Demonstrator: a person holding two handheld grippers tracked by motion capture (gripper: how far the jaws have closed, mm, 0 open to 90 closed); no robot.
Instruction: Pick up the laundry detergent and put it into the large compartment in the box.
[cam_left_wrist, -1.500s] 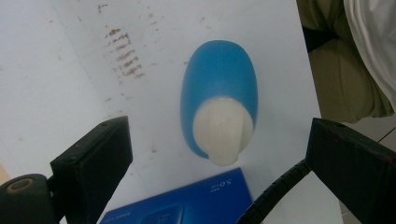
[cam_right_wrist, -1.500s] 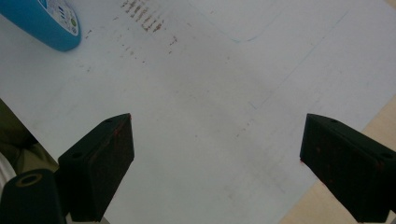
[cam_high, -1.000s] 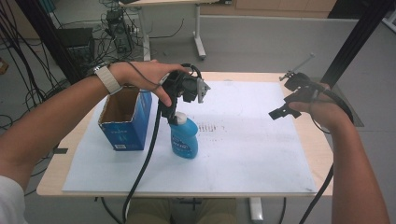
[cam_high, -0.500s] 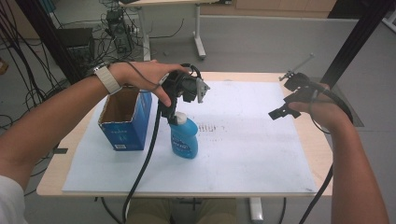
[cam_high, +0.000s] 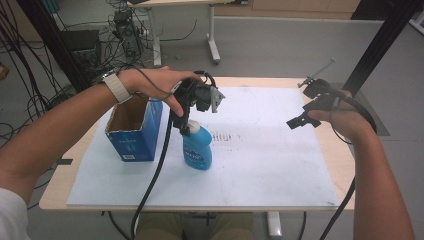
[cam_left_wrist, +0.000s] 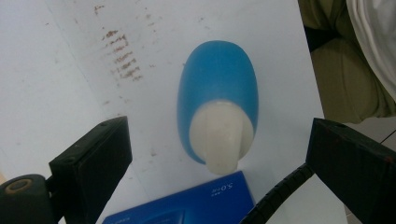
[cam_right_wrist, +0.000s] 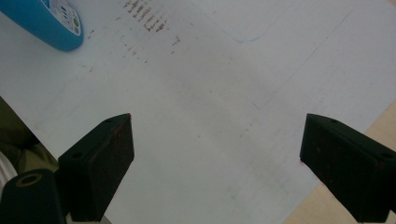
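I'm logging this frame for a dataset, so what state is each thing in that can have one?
Left gripper: open, jaws wide either side of the bottle's cap, not touching it.
Right gripper: open, holding nothing, above the white sheet.
Blue bottle: upright on the sheet, white cap on.
Blue box: upright, top open; contents cannot be told.

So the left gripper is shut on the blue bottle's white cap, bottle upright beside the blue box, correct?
Not quite: the left gripper is open, its jaws spread wide on either side of the blue bottle, clear of the white cap, as the left gripper view shows. The bottle does stand upright beside the blue box.
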